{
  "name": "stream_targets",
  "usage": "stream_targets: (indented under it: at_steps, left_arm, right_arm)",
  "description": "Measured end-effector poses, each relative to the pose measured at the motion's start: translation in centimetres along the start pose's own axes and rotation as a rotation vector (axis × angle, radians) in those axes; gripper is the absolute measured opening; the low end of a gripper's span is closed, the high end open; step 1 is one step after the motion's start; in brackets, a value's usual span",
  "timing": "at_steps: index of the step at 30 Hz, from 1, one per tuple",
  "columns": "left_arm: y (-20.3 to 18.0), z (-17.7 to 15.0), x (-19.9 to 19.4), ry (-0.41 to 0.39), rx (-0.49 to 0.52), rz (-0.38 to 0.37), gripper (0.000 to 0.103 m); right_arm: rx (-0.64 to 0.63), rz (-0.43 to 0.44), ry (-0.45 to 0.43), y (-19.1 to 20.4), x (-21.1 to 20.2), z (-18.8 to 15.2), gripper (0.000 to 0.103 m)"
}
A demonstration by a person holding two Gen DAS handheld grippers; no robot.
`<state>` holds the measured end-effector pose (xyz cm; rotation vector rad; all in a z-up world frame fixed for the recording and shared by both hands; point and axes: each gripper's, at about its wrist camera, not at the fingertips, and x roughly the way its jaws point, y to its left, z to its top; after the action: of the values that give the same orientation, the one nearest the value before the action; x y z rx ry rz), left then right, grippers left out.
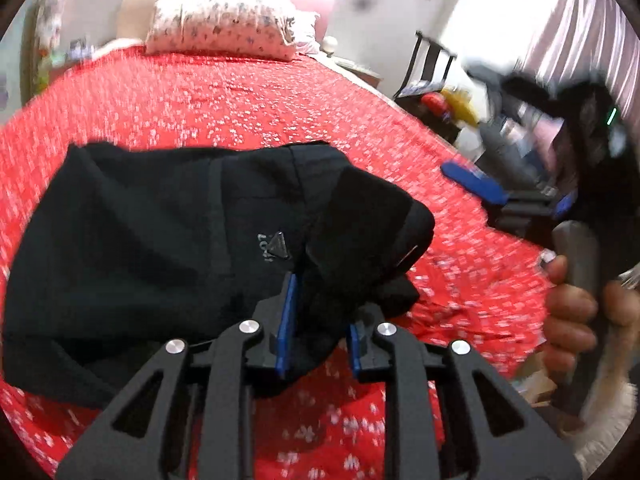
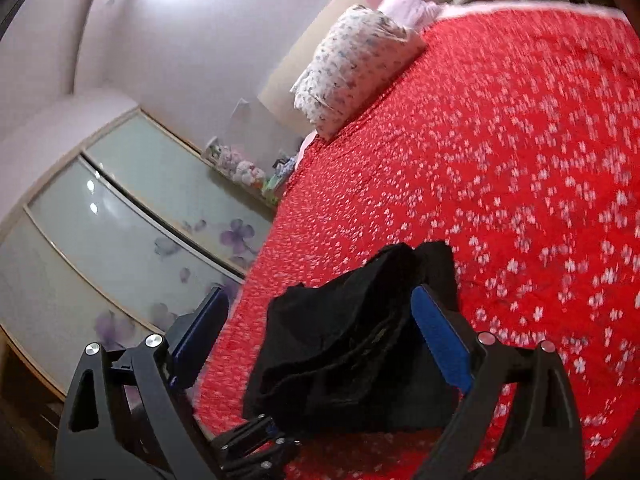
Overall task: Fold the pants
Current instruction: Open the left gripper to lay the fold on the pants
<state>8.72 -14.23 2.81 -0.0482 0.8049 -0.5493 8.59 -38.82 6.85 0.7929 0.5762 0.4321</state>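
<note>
Black pants (image 1: 168,232) lay bunched on red bed cover (image 1: 224,92), middle of left view, lower middle of right view. Left tongs (image 1: 320,332) were pinched narrow on thick fold of pants, likely to lift that end and carry it over. Right tongs (image 2: 316,344) were spread wide, holding nothing, pants seen between blue pads (image 2: 440,340), touch unclear. Probably lined up for next grab. In left view, right tongs showed at far right, off pants. Flowery pillow (image 2: 352,68) sat at top, far from pants. Fold looked partly done.
</note>
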Motion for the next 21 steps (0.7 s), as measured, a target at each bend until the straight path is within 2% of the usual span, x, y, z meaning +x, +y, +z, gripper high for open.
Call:
stream_targets:
  at_steps: [2, 5, 7, 9, 11, 13, 15, 16, 17, 18, 19, 21]
  left_arm:
    - [-1.1, 0.9, 1.1, 0.005, -0.005, 0.02, 0.02]
    - [-1.1, 2.3, 1.8, -0.011, -0.07, -0.018, 0.019]
    - [-1.7, 2.4, 2.8, 0.005, -0.045, 0.016, 0.02]
    - [-3.0, 1.7, 4.1, 0.064, 0.046, 0.089, 0.024]
    - [-4.6, 0.8, 4.0, 0.045, 0.176, 0.169, 0.027]
    - [-5.1, 0.4, 3.7, 0.038, 0.204, 0.199, 0.03]
    - [-4.7, 0.4, 3.3, 0.035, 0.179, 0.17, 0.032]
    - [-4.2, 0.5, 2.7, 0.024, 0.149, 0.122, 0.041]
    - [-3.9, 0.5, 2.0, -0.001, 0.131, 0.052, 0.06]
    - [-3.8, 0.5, 0.9, -0.053, 0.121, -0.012, 0.093]
    - [-4.2, 0.5, -0.4, -0.132, 0.137, 0.076, 0.099]
    - [-5.0, 0.8, -2.0, -0.205, 0.197, 0.146, 0.1]
  right_arm:
    - [-0.001, -0.018, -0.014, 0.3, 0.4, -0.2, 0.095]
    - [0.049, -0.001, -0.009, -0.3, 0.9, -0.3, 0.095]
    - [0.04, -0.034, -0.012, -0.4, 1.1, -0.1, 0.095]
    - [0.027, -0.061, -0.012, -0.5, 1.2, 0.1, 0.095]
    - [0.045, -0.037, -0.007, -0.6, 1.0, 0.2, 0.096]
    - [0.052, 0.02, -0.009, -0.5, 0.7, 0.3, 0.096]
    - [0.049, 0.091, 0.005, -0.2, 0.5, 0.3, 0.096]
    - [0.058, 0.15, 0.019, -0.1, 0.5, 0.3, 0.096]
    - [0.064, 0.173, 0.021, -0.1, 0.4, 0.3, 0.096]
    - [0.067, 0.195, 0.022, -0.1, 0.3, 0.3, 0.096]
    - [0.075, 0.211, 0.025, -0.1, 0.2, 0.4, 0.096]
    - [0.076, 0.212, 0.002, -0.1, -0.3, 0.5, 0.096]
